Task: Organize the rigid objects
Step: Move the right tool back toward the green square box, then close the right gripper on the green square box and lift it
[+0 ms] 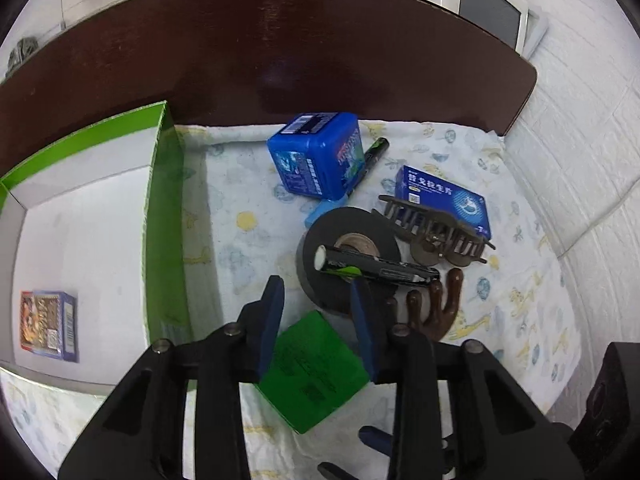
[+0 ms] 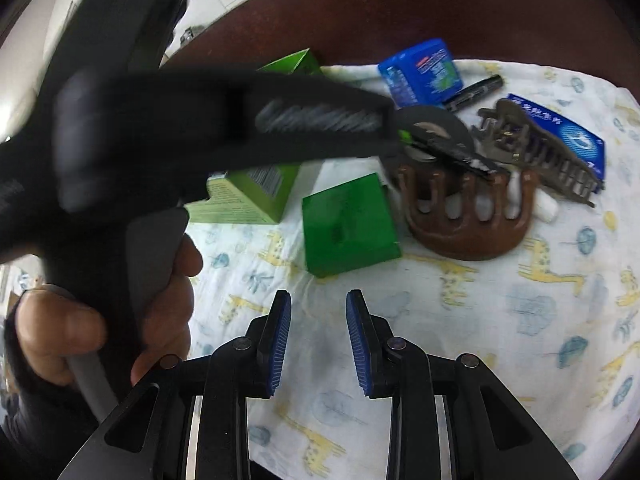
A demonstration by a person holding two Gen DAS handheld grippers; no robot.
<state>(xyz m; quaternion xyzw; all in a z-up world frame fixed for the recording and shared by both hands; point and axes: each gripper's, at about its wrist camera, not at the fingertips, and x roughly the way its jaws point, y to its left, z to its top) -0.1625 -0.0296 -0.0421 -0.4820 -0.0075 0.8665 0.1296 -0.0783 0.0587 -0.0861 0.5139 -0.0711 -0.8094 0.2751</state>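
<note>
Green box lies on the printed cloth between the left gripper pads, which look narrowly parted, not pressing it; tape roll crowds just beyond. Right view: right gripper, slightly open and empty, hovers short of the brown hair claw.

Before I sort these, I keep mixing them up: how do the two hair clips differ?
The brown hair clip is glossy and rounded with a few thick teeth; the grey hair clip is matte, longer and slimmer, with many thin teeth. The brown one lies nearer the green box; the grey one rests partly on the blue carton. Both are claw clips lying on the patterned cloth.
</note>
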